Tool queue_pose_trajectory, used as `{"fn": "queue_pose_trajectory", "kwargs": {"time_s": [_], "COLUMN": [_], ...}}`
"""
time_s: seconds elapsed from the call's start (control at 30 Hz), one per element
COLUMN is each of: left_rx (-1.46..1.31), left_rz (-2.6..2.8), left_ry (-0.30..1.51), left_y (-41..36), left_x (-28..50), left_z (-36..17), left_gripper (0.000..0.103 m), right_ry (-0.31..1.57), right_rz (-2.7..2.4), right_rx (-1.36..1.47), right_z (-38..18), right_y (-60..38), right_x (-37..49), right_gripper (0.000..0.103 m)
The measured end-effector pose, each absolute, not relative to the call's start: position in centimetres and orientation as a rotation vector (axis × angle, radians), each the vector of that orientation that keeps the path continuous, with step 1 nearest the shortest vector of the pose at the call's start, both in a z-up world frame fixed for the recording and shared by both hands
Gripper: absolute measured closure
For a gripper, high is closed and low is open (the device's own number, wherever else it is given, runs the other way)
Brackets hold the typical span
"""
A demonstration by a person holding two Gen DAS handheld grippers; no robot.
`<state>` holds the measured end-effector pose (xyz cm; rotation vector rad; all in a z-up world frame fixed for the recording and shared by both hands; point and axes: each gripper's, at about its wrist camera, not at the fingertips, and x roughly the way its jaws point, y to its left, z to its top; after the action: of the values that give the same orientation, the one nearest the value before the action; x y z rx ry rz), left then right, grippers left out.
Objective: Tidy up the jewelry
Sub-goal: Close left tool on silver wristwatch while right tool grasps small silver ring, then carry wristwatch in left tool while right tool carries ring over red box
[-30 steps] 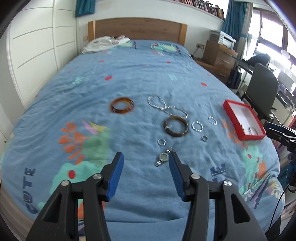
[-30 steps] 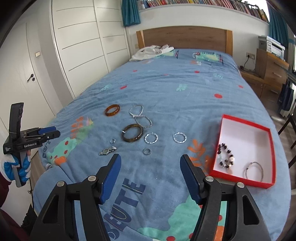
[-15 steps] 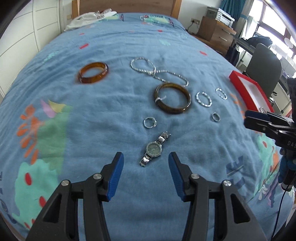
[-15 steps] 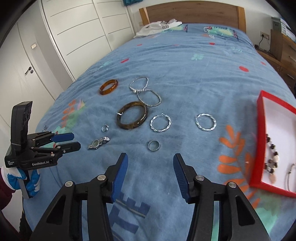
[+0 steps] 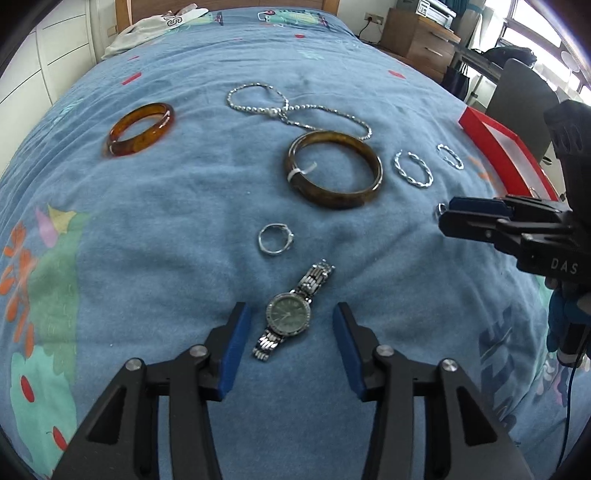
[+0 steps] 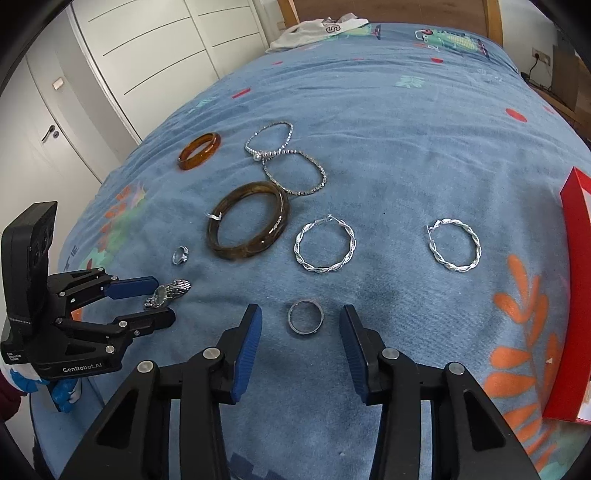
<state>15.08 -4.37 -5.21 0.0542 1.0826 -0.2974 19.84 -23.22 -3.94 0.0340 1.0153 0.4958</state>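
Jewelry lies on a blue bedspread. My left gripper [image 5: 290,332] is open, its jaws on either side of a silver watch [image 5: 290,315]; the watch also shows in the right wrist view [image 6: 166,293], between that gripper's [image 6: 149,301] jaws. My right gripper [image 6: 301,332] is open around a silver band ring [image 6: 306,317]. A small ring [image 5: 275,239], a dark brown bangle [image 5: 334,168], an amber bangle [image 5: 140,129], a silver chain [image 5: 291,107] and two twisted hoop earrings [image 6: 325,249] [image 6: 455,249] lie beyond. A red box [image 6: 574,295] stands at the right.
A white garment [image 5: 159,26] lies by the wooden headboard. White wardrobe doors [image 6: 147,55] stand left of the bed. A wooden dresser [image 5: 417,40] and an office chair [image 5: 524,96] stand to the right of the bed.
Both grippers have moved down and forward toward the bedspread. The left now straddles the watch and the right straddles the band ring. Both have stayed open.
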Motion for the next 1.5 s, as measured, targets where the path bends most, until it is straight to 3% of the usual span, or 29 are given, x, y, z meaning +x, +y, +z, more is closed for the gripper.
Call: {"fn": "queue_pose_trajectory", "kwargs": {"time_s": [0.17,0.3,0.83,1.5], "left_rx": [0.053,0.051,0.013,-0.018], "left_rz": [-0.290,-0.292,-0.265,-0.325], "left_ry": [1.088,1.090,1.086,1.009], "left_y": [-4.6,-4.6,-4.5,-8.2], "left_x": [15.4,15.5,13.5,9.2], "left_z": [-5.4,-5.4,-4.1,1.3], "left_gripper": [0.080,0.081,0.081,0.081], "right_ry": [1.022,1.026,0.988,0.881], "right_rz": [0.496,0.495,0.496,0.398], "right_rx": [0.023,0.020,0.027,0.084], "right_z": [-4.7,-4.8,-2.9,2.3], "right_y": [-22.7,-22.6,-24.1,-31.8], "right_x": [19.8,19.8,17.1,9.7], "right_gripper": [0.066,0.082,0.083,0.083]}}
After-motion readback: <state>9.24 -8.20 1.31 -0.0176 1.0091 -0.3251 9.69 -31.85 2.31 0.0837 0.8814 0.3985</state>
